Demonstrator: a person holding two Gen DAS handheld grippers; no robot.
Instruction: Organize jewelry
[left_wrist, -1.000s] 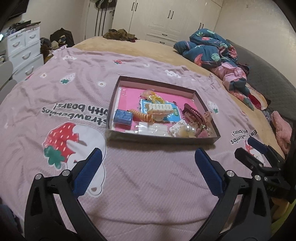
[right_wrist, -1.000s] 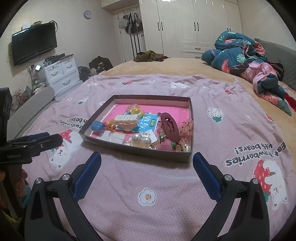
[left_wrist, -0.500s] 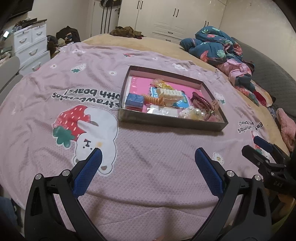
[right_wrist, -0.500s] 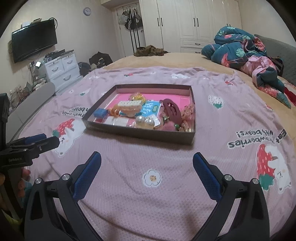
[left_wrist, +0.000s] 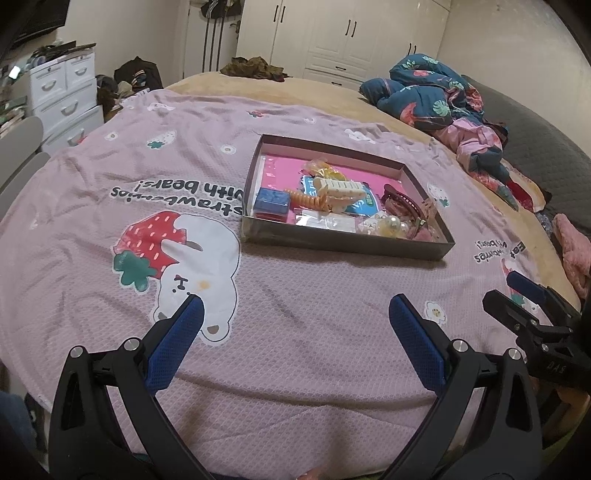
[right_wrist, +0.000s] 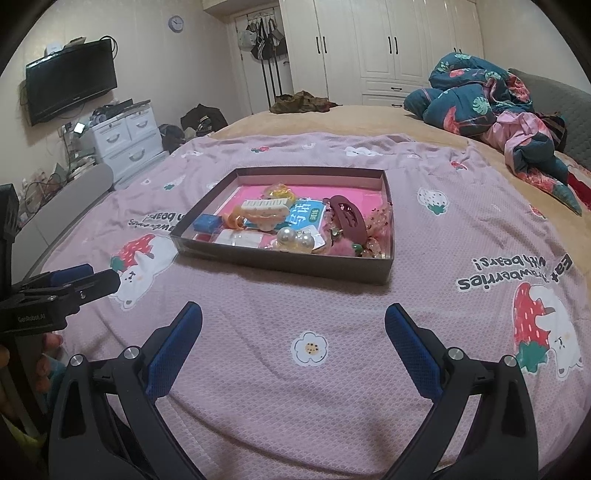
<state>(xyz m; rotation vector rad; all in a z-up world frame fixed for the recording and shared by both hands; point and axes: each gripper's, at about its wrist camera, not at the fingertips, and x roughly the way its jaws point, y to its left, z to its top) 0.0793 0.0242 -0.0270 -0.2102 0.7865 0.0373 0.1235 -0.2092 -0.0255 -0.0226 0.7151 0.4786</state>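
Left wrist view: compared with one second ago, the tray (left_wrist: 343, 247) sits farther ahead of my left gripper (left_wrist: 295, 314) and more of the pink bedspread (left_wrist: 295, 288) lies between them; both grippers have drawn back toward the near edge of the bed. In the right wrist view the tray (right_wrist: 280, 258) likewise appears farther off than before.

Left gripper: jaws spread wide, nothing between the blue pads (left_wrist: 177, 339), no contact with the bedspread that I can confirm. Right gripper (right_wrist: 293, 314): jaws equally wide apart, empty, hovering over the bedspread (right_wrist: 295, 369).

Jewelry location: all pieces lie inside the tray, ahead of both grippers and well apart from them. Contents visible include a blue box (right_wrist: 205, 222), a cream hair claw (right_wrist: 264, 208), a maroon hair clip (right_wrist: 347, 218) and pearl pieces (right_wrist: 295, 238).
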